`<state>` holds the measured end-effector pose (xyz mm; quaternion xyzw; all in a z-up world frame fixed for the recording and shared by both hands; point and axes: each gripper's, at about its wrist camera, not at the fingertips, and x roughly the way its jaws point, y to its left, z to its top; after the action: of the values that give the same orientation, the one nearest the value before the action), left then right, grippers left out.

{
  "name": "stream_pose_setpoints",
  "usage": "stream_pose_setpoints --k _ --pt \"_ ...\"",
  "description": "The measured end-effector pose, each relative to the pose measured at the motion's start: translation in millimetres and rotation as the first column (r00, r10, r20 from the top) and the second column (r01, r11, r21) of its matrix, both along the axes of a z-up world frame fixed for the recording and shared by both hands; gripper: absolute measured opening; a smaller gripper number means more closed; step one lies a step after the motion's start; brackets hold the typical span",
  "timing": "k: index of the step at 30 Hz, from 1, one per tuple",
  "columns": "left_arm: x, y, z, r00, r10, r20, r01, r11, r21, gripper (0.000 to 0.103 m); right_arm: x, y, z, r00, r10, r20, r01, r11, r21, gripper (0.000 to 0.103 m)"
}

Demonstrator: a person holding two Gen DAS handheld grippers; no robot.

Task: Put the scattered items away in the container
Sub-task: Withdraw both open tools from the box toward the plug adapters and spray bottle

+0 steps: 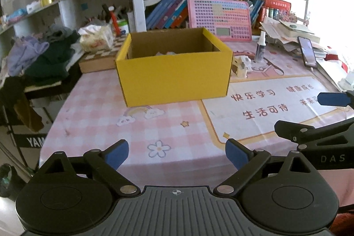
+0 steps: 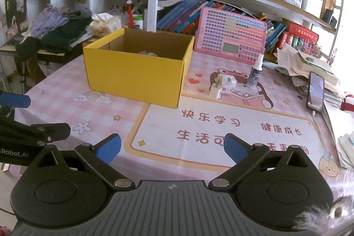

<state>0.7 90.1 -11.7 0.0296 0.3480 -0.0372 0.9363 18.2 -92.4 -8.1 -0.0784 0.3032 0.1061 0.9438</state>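
Where mat lies pink, yellow box stands open-topped.

We've got a bright yellow cardboard box, plain brown inside. The tabletop cover is pink-and-white gingham with flowers, stars and rainbow clouds, plus a white panel with red lettering and an orange border. Both hand-held grippers are black with blue fingertips. The toy keyboard is pink.
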Motion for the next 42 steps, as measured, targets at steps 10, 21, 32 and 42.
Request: stream_pose_setpoints --k 10,21,32,42 --pt "10.7 -17.3 -8.9 0.997 -0.029 -0.066 0.029 1.0 0.004 0.097 7.2 -15.3 -5.0 0.999 -0.033 -0.04 0.033 0.999 -0.002 0.1" --pt "17.2 -37.8 -9.0 0.994 -0.081 -0.072 0.082 0.997 0.011 0.097 8.0 -40.0 -7.2 0.993 -0.109 -0.054 0.11 0.994 0.004 0.101" --pt "23.8 -65.3 -11.7 0.985 -0.152 -0.086 0.153 0.988 0.01 0.097 1.2 -59.2 -8.1 0.987 -0.152 -0.052 0.151 0.988 -0.015 0.101" --pt "49.3 -113.3 -15.7 0.97 -0.224 -0.098 0.225 0.974 0.003 0.097 15.0 -105.2 -13.4 0.974 -0.216 -0.069 0.216 0.976 -0.013 0.101"
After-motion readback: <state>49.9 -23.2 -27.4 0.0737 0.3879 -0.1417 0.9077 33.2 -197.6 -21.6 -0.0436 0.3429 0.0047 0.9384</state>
